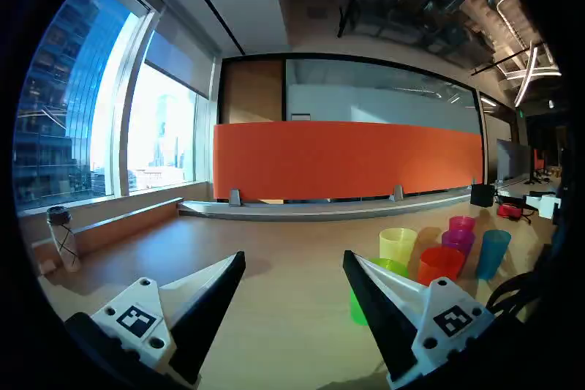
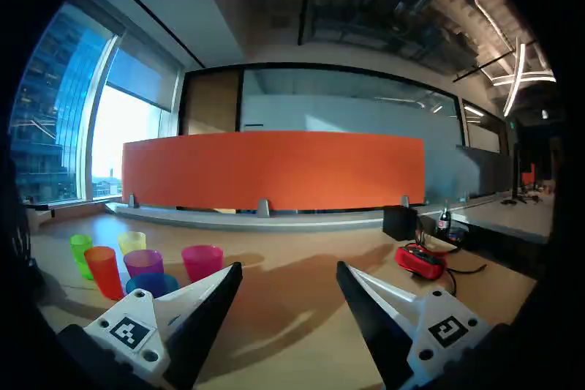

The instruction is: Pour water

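Several coloured plastic cups stand grouped on the wooden table. In the left gripper view they sit to the right: green cup (image 1: pixel 357 307) partly behind my right finger, yellow cup (image 1: pixel 398 244), orange cup (image 1: pixel 440 264), purple cup (image 1: pixel 458 241), pink cup (image 1: pixel 462 223), blue cup (image 1: pixel 493 252). The left gripper (image 1: pixel 292 255) is open, nothing between its fingers. In the right gripper view the cups are at the lower left: green cup (image 2: pixel 80 250), orange cup (image 2: pixel 105 271), yellow cup (image 2: pixel 131 241), purple cup (image 2: pixel 143 262), pink cup (image 2: pixel 202 261), blue cup (image 2: pixel 152 284). The right gripper (image 2: pixel 287 265) is open and holds nothing.
A clear bottle with a dark cap (image 1: pixel 63 236) stands at the far left by the window ledge. An orange divider panel (image 1: pixel 344 159) closes the table's far side. A red object (image 2: pixel 420 260), a black box (image 2: pixel 400 223) and a dark bottle (image 2: pixel 444 220) lie to the right.
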